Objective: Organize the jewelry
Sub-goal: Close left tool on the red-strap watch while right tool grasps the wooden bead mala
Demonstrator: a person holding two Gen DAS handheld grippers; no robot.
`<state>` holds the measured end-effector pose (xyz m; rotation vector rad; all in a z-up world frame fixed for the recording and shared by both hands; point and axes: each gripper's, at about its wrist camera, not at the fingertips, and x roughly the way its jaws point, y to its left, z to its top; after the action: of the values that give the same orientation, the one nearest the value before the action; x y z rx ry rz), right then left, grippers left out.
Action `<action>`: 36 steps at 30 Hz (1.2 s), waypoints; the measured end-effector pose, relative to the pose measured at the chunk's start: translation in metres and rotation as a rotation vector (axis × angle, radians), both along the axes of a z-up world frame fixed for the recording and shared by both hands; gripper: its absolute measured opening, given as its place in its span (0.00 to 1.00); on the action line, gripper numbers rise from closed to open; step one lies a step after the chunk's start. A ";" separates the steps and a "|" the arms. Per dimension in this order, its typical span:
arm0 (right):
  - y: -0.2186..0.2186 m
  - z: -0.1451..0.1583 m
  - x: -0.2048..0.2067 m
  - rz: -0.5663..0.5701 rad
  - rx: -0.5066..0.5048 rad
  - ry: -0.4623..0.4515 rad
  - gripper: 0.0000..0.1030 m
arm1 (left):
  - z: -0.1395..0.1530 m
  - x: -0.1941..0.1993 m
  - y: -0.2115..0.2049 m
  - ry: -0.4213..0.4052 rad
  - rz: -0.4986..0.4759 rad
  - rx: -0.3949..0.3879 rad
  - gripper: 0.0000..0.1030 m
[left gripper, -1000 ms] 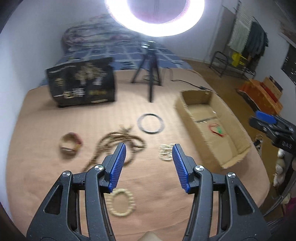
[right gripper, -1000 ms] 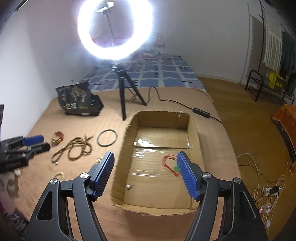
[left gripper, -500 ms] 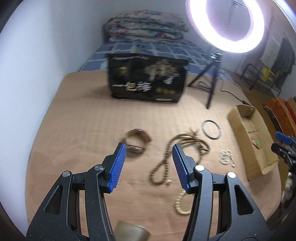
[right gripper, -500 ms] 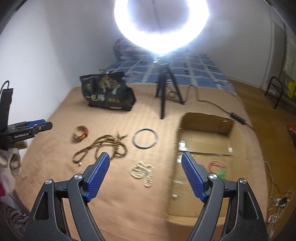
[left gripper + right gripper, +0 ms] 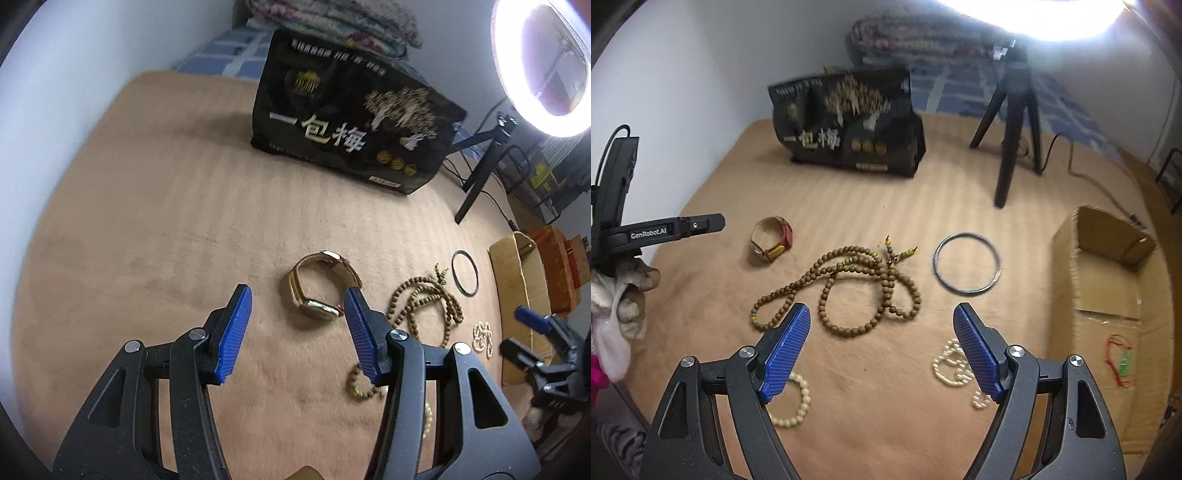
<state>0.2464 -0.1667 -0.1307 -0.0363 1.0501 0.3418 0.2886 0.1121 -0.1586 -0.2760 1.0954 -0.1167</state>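
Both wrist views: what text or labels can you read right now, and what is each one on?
"一包梅": large pale characters on the black bag.
"GenRobot.AI": white print on the left gripper arm, right wrist view.
Row of small characters along the bag's top edge: too small to read.
Markings on the right gripper body, left wrist view: too blurred to read.

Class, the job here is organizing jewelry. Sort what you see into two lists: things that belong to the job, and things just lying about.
Belongs to the job:
- long brown wooden bead necklace
- thin dark metal bangle
- cream pearl strand
- cream bead bracelet
- tan leather-strap watch
- open cardboard box

Lying about:
- black printed bag
- black tripod
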 end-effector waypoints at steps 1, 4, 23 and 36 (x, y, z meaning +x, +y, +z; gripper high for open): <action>0.002 -0.007 0.006 -0.009 0.009 0.025 0.77 | -0.006 0.005 0.001 0.011 0.001 -0.012 0.52; 0.009 -0.023 0.020 -0.029 0.036 0.084 0.77 | -0.017 0.016 0.003 0.027 0.003 -0.027 0.52; 0.015 -0.072 0.069 -0.178 0.120 0.264 0.77 | -0.046 0.048 0.000 0.042 -0.041 -0.078 0.39; 0.072 -0.080 0.080 -0.184 0.106 0.250 0.79 | -0.055 0.048 -0.011 0.053 -0.077 -0.069 0.19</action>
<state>0.3269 -0.0951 -0.2110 0.2012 1.2710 0.2379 0.3370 0.1012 -0.2141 -0.2996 1.1569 -0.2173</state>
